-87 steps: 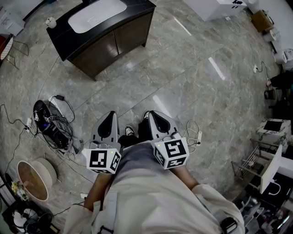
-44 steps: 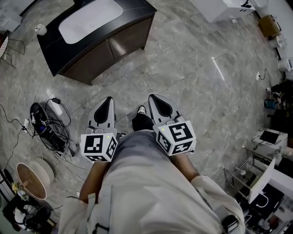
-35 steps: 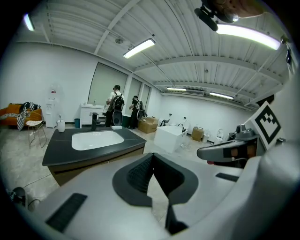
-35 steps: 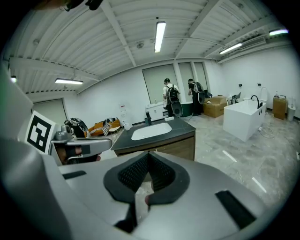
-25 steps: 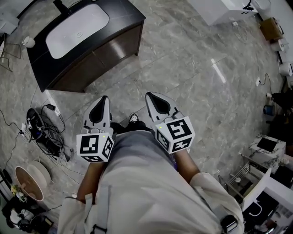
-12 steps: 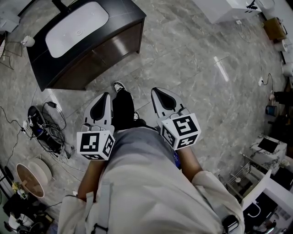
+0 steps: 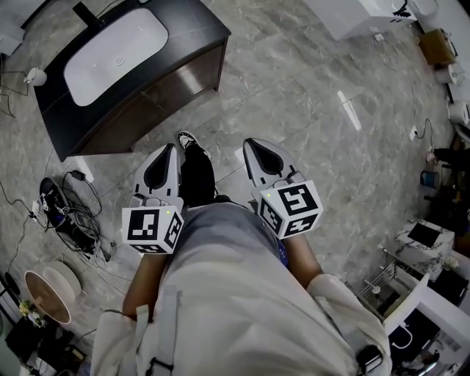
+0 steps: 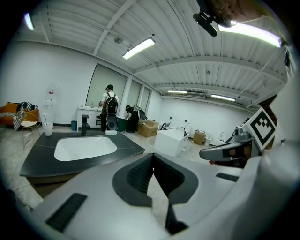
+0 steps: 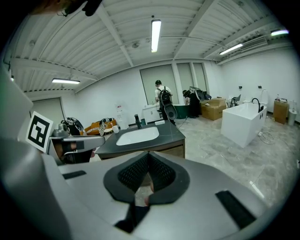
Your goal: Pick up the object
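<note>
Basically 0 done so far; the left tool (image 7: 167, 150) and right tool (image 7: 255, 145) are both clenched on nothing, mid-frame; can't tell what the object is, maybe the white cup (image 7: 31, 76) on the sink table (image 7: 192, 22), upper left, well apart from both.

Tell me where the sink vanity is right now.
In the head view the dark sink vanity stands at the upper left, ahead of the left gripper, with a tangle of cables lying near its left end.
</note>
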### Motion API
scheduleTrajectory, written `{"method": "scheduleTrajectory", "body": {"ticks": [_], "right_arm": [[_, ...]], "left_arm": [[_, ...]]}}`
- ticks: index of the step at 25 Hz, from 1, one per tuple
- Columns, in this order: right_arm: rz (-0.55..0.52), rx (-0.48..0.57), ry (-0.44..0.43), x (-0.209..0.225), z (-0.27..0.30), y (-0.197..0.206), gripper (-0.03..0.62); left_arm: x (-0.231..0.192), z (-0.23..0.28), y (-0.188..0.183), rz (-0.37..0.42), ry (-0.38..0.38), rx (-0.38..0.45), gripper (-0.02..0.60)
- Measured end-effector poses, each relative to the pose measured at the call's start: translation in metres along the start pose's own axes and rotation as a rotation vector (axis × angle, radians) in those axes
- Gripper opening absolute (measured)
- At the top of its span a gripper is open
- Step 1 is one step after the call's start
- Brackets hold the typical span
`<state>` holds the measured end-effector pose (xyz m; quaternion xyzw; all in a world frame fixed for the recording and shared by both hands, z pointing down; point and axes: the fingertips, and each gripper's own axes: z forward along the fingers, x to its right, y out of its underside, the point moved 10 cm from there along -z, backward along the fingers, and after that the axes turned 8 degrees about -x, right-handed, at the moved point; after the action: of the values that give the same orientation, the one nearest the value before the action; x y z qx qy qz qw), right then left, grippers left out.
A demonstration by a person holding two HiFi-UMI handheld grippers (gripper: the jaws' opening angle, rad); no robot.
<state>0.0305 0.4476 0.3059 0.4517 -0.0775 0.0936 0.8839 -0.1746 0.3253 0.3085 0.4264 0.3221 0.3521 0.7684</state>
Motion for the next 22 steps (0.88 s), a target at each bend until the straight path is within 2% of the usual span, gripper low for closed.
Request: {"method": "scheduleTrajectory", "body": {"ticks": [22], "right_arm": [[-0.027, -0.07, -0.04, 0.036, 0.119, -0.101, 0.009]], "left_arm": [[-0.086, 0.098, -0.072, -0.051, -0.05, -0.022, 0.006]]}}
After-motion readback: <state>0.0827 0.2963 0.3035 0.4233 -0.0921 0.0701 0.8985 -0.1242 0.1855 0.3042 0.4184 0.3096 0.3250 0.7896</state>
